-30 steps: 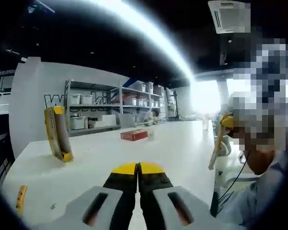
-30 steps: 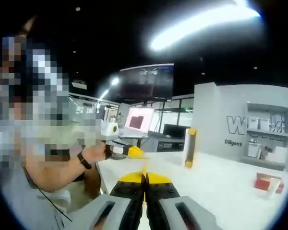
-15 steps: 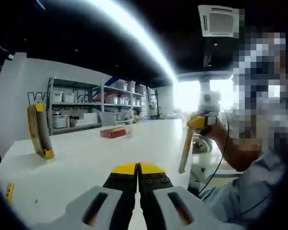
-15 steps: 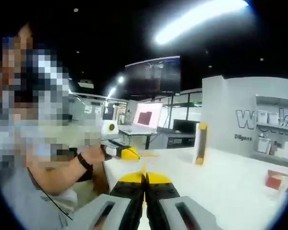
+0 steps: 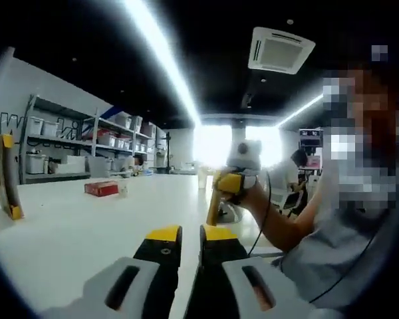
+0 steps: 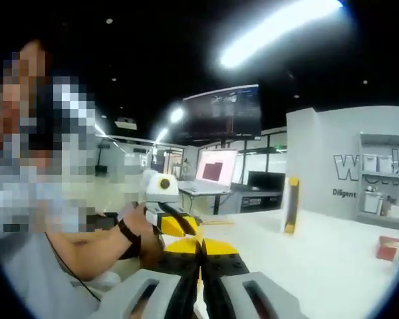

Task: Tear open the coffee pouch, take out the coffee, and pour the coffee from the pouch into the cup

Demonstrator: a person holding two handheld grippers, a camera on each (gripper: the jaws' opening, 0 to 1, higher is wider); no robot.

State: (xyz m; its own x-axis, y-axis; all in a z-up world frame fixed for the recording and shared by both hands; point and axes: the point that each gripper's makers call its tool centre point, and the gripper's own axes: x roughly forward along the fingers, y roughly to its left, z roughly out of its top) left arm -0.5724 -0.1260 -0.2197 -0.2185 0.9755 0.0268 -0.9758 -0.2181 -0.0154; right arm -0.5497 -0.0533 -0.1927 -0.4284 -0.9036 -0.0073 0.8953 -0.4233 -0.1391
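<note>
Left hand-held gripper [image 5: 182, 234] parted since earlier, right hand-held gripper [image 6: 201, 246] pinching coffee pouch [image 5: 213, 207]

Right gripper [image 6: 201, 246] closed, left gripper [image 6: 176, 224] just beside, white table [image 6: 332, 249]

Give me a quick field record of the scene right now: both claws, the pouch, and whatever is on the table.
left claw: jaws slightly apart, nothing between them
right claw: shut on the coffee pouch
coffee pouch: thin strip hanging down from the right claw, near the table edge
pouch torn or not: cannot tell
table: white, long
red box: lying far out on the table
yellow upright stand: standing on the table, left side of the left gripper view
</note>
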